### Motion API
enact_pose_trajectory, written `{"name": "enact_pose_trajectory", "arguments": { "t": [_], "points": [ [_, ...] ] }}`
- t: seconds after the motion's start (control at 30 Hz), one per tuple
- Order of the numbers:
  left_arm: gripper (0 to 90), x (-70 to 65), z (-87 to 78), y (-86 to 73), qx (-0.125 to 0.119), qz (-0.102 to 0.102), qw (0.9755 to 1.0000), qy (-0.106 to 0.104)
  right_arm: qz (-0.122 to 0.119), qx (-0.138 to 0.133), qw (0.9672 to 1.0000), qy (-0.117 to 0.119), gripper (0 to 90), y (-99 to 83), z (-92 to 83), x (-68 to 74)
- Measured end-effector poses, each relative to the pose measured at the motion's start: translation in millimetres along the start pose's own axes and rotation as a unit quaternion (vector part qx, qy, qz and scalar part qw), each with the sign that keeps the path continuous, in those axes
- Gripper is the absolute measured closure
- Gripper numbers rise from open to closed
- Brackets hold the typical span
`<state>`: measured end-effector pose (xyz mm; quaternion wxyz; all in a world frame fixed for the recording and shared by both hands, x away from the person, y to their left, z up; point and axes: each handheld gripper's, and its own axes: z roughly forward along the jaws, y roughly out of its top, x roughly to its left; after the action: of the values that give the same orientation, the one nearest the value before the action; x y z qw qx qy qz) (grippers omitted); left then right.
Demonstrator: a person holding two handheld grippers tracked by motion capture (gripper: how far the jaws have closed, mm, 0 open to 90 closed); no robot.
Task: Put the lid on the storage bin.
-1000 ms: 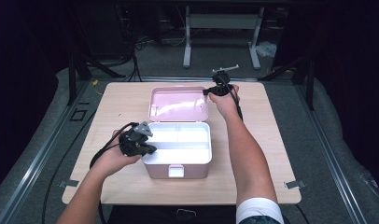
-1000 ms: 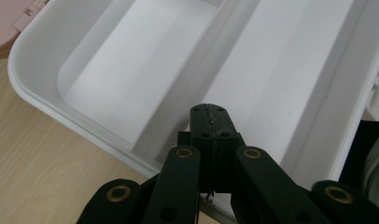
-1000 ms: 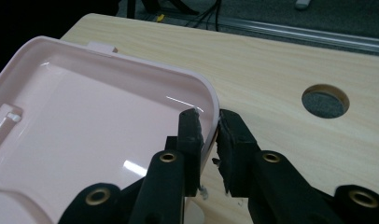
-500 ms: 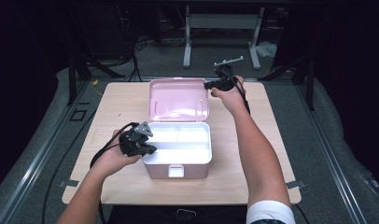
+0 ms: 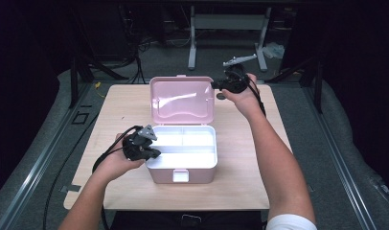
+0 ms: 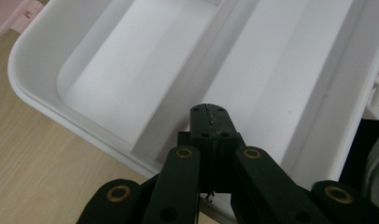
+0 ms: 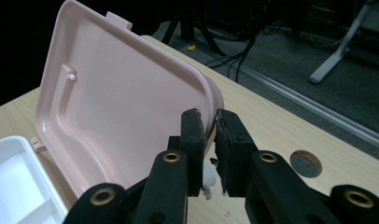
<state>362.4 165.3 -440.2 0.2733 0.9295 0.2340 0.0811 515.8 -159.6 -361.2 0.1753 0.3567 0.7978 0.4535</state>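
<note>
The left hand-held gripper (image 5: 152, 152) is nearest, at the left rim of the pink box (image 5: 183, 173), which stands on the wooden surface (image 5: 125, 110). Its jaws are clenched together with nothing between them, above the white tray (image 6: 145, 70) inside the box. Farther away, the right hand-held gripper (image 7: 207, 123) grasps the right edge of the pink lid (image 7: 122, 116), which stands raised, apparently almost upright.

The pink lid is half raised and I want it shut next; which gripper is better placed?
Probably the right gripper: its jaws already pinch the lid's edge. The left gripper rests shut on the white tray.
</note>
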Motion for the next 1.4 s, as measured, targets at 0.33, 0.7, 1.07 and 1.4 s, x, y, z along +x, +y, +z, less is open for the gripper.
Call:
{"name": "enact_pose_trajectory", "arguments": {
  "t": [0.33,0.7,1.07,1.4],
  "points": [
    [90.0,-3.0,0.0,0.8,0.003,0.004,0.9999,0.009,-0.058,-0.042,0.9972,-0.022,83.0,-7.7,-34.7,31.2],
    [90.0,-11.9,0.2,0.5,-0.004,0.013,0.9994,0.032,-0.148,-0.092,0.9831,-0.057,85.9,-44.1,-86.0,89.6],
    [90.0,-18.6,-30.8,-3.1,-0.044,0.006,0.9985,0.032,-0.151,-0.101,0.9828,-0.031,84.2,-80.2,-106.2,112.7],
    [90.0,-14.1,-66.0,-32.1,-0.067,-0.018,0.9960,0.056,-0.148,-0.075,0.9861,0.007,81.4,-123.2,-115.5,129.2]
  ]
}}
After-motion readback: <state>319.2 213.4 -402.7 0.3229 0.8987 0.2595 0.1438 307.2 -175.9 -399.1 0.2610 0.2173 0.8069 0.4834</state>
